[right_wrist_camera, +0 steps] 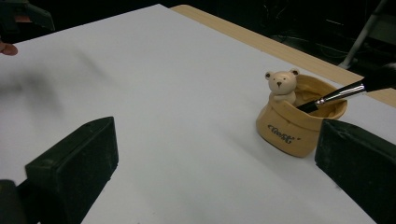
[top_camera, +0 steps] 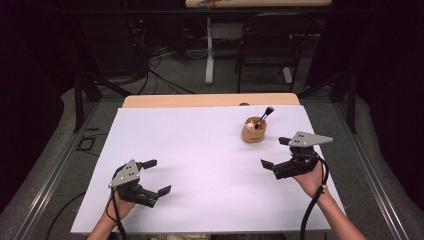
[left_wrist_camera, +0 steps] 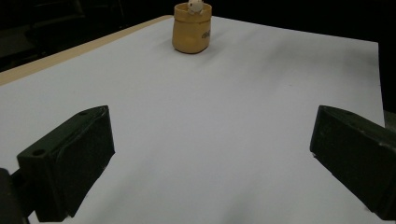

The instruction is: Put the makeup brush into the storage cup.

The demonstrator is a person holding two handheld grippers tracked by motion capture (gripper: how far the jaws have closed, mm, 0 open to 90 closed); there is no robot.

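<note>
Tan ceramic sack-shaped pot with small bear figure on rim held black-handled brush, right of frame; right gripper and left gripper both gaped, empty.

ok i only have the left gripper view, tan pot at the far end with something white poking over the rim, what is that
Observer: A small bear figure on the rim of the pot, clear in the right gripper view.
Operator: anything inside the pot
Observer: Yes, a brush leans in it, handle down, its dark bristles up in the high view.
Operator: where's the right gripper
Observer: The right gripper is close beside the pot, nearer the person, jaws wide apart and holding nothing.
Operator: and mine
Observer: The left gripper is open at the sheet's near left, far from the pot.
</note>
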